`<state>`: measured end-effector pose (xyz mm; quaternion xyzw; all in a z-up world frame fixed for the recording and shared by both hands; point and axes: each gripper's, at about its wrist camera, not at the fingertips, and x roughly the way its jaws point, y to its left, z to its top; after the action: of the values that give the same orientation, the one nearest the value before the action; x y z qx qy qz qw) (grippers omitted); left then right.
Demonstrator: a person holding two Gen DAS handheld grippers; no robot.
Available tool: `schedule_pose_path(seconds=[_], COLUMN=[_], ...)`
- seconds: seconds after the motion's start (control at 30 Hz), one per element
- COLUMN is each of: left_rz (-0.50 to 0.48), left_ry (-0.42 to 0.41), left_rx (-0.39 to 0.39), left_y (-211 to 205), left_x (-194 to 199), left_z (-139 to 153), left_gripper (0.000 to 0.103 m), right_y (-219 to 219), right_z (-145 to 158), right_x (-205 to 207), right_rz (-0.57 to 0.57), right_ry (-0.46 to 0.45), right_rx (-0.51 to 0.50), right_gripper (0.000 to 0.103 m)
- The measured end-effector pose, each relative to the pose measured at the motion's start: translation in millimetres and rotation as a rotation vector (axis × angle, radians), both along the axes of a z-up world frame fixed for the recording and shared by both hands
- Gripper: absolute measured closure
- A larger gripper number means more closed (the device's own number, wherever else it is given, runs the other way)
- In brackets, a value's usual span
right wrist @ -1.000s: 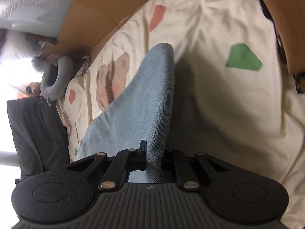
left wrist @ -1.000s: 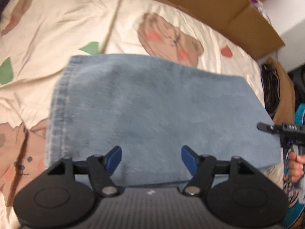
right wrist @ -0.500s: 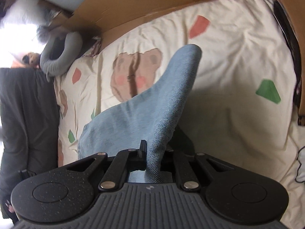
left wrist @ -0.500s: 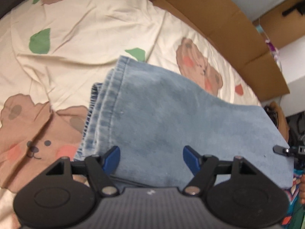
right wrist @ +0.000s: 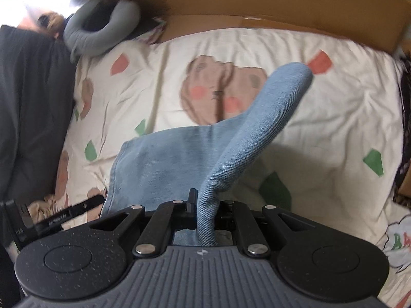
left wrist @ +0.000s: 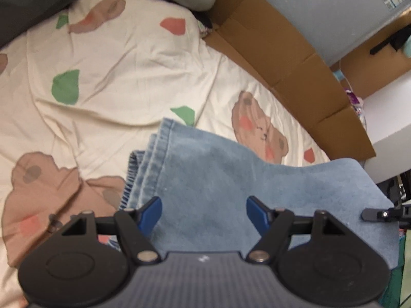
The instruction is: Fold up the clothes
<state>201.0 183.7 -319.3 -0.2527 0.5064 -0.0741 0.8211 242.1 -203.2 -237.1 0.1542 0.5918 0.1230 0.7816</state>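
Light blue jeans point(left wrist: 218, 179) lie folded on a cream bedsheet point(left wrist: 115, 51) printed with bears. Their stitched hem end point(left wrist: 151, 159) points toward the middle of the bed. My left gripper point(left wrist: 204, 210) hovers over the near part of the denim, open, with nothing between its blue pads. The right gripper point(right wrist: 205, 205) is shut on a thick fold of the jeans point(right wrist: 269, 107) and holds it up off the sheet, so the cloth rises in a ridge away from it. One tip of the right gripper point(left wrist: 372, 214) shows at the denim's right edge in the left wrist view.
Flattened brown cardboard point(left wrist: 282, 59) lines the far side of the bed. A grey neck pillow point(right wrist: 102, 30) lies at the bed's corner beside a dark blanket point(right wrist: 30, 115). In the right wrist view, the left gripper's finger point(right wrist: 77, 208) shows at the lower left.
The right gripper has risen with the denim fold in it, lifting that end higher off the sheet. The left gripper has drifted and rolled over the jeans, bringing the hem end into view.
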Motion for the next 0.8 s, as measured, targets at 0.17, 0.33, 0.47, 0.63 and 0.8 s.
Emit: schedule_pose_path(seconds=[0.17, 0.33, 0.47, 0.63, 0.8], left_rz=[0.034, 0.074, 0.095, 0.118, 0.159], left_ry=[-0.011, -0.002, 0.002, 0.021, 0.034], left_rx=[-0.009, -0.024, -0.042, -0.06, -0.069], left_y=[15, 31, 41, 52, 65], left_x=[-6, -12, -16, -20, -22], left_z=[2, -2, -4, -10, -15], left_gripper=[0.029, 0.033, 0.034, 0.036, 0.037], right_y=[37, 67, 91, 122, 158], right_z=[16, 21, 22, 17, 4], right_x=[4, 5, 5, 1, 1], right_rz=[0.086, 0.123, 0.134, 0.148, 0.188], right_ry=[-0.019, -0.028, -0.048, -0.075, -0.091], right_rx=[-0.073, -0.143, -0.169, -0.187, -0.205], right_gripper=[0.098, 0.098, 0.097, 0.097, 0.097])
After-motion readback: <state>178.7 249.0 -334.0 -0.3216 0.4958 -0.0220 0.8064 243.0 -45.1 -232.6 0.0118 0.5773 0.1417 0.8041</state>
